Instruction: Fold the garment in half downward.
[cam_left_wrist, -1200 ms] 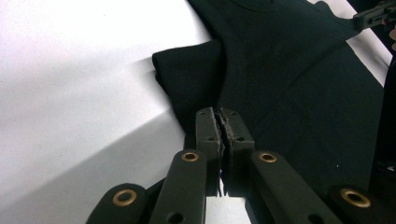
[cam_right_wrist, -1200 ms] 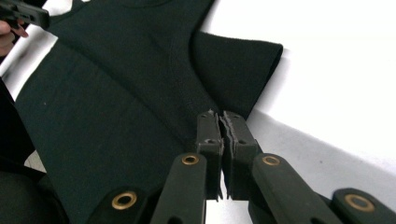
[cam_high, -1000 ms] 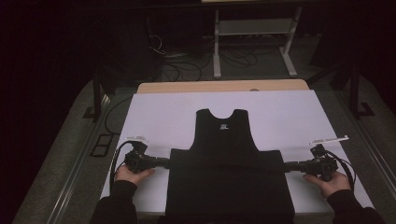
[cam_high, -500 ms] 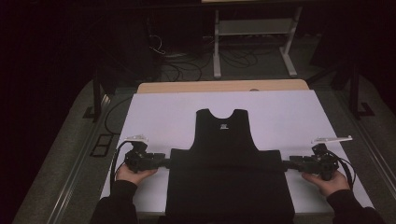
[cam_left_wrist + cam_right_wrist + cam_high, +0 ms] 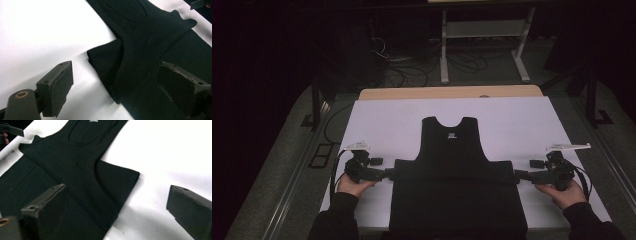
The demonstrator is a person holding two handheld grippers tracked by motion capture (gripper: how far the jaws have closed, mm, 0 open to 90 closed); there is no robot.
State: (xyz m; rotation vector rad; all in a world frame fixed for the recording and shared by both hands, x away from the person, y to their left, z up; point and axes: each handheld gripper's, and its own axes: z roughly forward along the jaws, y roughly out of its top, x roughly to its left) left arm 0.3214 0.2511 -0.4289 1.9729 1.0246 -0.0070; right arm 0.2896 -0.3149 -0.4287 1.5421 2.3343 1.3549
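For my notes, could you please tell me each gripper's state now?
Left gripper: open, jaws just opened, off the black fabric tank top.
Right gripper: open, just opened, holding nothing.

a white-topped table bears a black top, lying flat.

Black tank top, white tabletop

My white table top is brightly lit, wooden edge strip at its far side. Room beyond is dark: grey floor, loose cables on it, a pale metal frame stand at the back, dark posts either side
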